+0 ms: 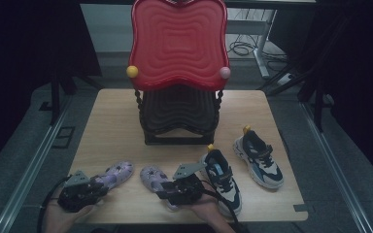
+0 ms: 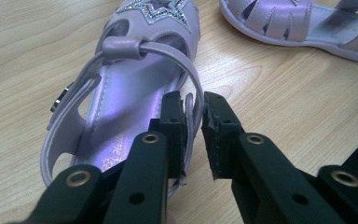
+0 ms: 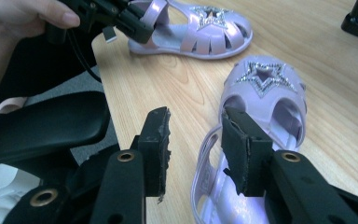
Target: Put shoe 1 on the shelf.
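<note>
Two purple star sandals lie near the table's front edge. My left gripper (image 1: 101,185) (image 2: 193,100) has its pads close on either side of the left sandal's (image 1: 117,173) (image 2: 135,88) heel strap, and a sliver of gap still shows beside the strap. In the right gripper view that gripper (image 3: 121,18) sits at the heel of the far sandal (image 3: 200,28). My right gripper (image 1: 166,189) (image 3: 196,116) stands open over the heel of the right sandal (image 1: 151,177) (image 3: 265,93) (image 2: 298,23), with the side strap between its jaws and untouched.
Two dark blue and white sneakers (image 1: 222,179) (image 1: 260,158) lie to the right of the sandals. A black rack with a red wavy top (image 1: 177,43) stands at the back middle of the wooden table (image 1: 111,121). Bare wood lies left of the rack.
</note>
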A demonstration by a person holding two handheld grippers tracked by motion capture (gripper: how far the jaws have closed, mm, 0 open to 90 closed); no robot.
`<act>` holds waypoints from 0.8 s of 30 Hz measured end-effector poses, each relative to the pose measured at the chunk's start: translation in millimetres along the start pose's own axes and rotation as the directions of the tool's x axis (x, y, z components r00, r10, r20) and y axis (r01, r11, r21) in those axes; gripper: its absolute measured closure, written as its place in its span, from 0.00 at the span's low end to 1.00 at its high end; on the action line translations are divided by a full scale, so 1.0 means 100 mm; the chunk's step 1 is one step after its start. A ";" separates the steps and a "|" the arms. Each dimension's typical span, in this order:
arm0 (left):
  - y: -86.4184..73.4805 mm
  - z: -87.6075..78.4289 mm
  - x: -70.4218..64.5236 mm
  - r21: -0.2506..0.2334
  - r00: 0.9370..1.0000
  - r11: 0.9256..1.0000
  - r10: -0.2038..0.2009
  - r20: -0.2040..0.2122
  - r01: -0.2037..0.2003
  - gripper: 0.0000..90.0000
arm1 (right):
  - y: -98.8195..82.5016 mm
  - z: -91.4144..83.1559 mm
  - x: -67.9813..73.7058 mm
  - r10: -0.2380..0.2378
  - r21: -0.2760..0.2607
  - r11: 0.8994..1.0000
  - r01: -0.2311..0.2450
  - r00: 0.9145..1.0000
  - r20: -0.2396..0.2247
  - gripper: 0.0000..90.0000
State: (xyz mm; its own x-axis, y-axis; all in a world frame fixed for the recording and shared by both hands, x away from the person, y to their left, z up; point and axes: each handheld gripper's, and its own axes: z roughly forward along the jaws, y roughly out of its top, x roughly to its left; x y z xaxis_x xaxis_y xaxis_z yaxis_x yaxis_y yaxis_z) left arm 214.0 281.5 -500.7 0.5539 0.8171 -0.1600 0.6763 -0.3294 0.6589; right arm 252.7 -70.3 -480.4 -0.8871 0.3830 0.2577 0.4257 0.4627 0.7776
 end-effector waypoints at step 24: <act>-0.01 0.00 0.02 -0.008 1.000 1.000 -0.017 0.006 0.017 0.92 | -0.10 0.21 0.00 -0.002 0.115 0.993 -0.006 0.998 0.068 0.77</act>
State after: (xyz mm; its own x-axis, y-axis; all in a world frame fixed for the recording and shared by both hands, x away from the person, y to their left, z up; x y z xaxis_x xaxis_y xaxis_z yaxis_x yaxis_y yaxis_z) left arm 214.3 283.1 -501.9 0.5451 0.8197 -0.1761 0.6821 -0.3115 0.6616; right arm 252.6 -57.8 -500.2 -0.8736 0.4356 0.2169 0.4488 0.5491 0.7050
